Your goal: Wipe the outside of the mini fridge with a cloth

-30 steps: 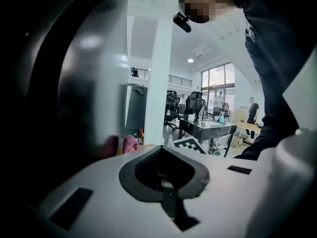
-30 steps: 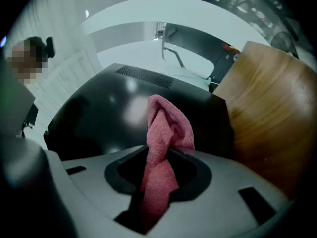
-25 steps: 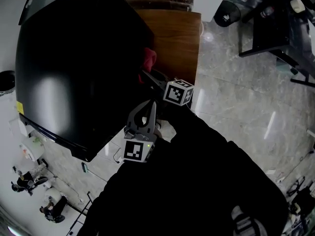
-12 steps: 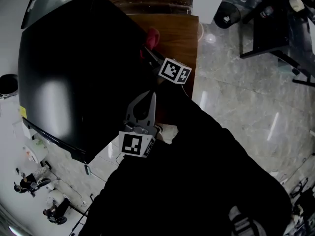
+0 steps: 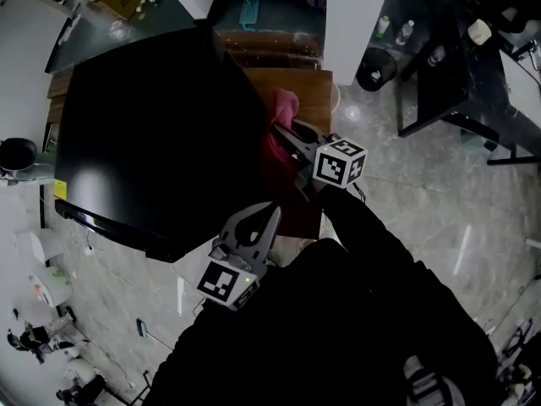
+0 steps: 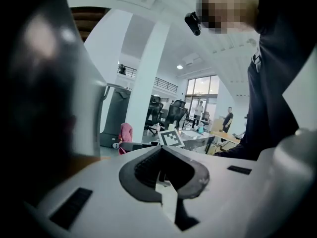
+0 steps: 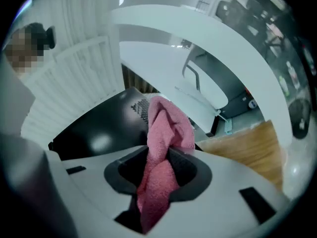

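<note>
Since a second ago the pink cloth (image 5: pixel 284 108) has slid along the right edge of the mini fridge (image 5: pixel 152 142) and more of it now shows, while both marker cubes sit lower in the head view. The cloth is clamped between the jaws of the right gripper (image 5: pixel 282 130): in the right gripper view it fills the gap between them, and its free end stands up past the tips against the glossy black side of the fridge. The left gripper (image 5: pixel 270 211) hangs just below and nearer the person, its jaws closed together with nothing between them, pointing up towards the fridge's near corner without clearly touching it. A brown wooden surface (image 5: pixel 309 91) lies just behind the cloth, beside the fridge. Pale marble floor (image 5: pixel 414 201) spreads to the right, and the person's black sleeves (image 5: pixel 372 311) fill the lower frame.
</note>
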Tool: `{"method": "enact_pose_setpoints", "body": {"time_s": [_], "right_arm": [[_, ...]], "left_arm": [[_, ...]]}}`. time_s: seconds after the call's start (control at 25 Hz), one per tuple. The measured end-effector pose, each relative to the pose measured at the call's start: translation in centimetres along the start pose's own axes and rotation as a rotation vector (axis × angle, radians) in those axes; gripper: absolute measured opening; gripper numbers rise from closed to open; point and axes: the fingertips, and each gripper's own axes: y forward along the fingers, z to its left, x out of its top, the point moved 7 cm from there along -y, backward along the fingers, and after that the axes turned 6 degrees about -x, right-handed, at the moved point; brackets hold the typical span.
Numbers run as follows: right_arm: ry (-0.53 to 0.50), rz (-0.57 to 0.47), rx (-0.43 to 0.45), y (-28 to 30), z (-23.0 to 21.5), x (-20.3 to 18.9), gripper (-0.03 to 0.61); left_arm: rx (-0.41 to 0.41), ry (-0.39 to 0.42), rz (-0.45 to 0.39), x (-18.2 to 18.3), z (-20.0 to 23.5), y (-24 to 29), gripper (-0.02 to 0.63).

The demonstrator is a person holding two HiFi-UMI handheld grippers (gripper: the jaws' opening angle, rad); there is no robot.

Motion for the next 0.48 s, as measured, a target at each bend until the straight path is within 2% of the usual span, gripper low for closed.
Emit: {"method": "enact_pose_setpoints", "body": {"time_s": [0.24, 0.36, 0.48], "right_arm": [[-0.361, 0.068, -0.036, -6.7, 10.0, 1.4, 0.124], [-0.456, 0.08, -0.008, -9.0, 16.2, 1.7, 0.124], [-0.51, 0.077, 0.0, -10.3, 21.9, 1.5, 0.124]], "left_arm": [[-0.113, 0.05, -0.04, 1.9, -4.5, -5.2, 0.005], [-0.122, 0.057, -0.03, 2.4, -5.7, -8.2, 0.005], [-0.131, 0.129, -0.039, 2.3, -6.1, -11.5, 0.005]]}}
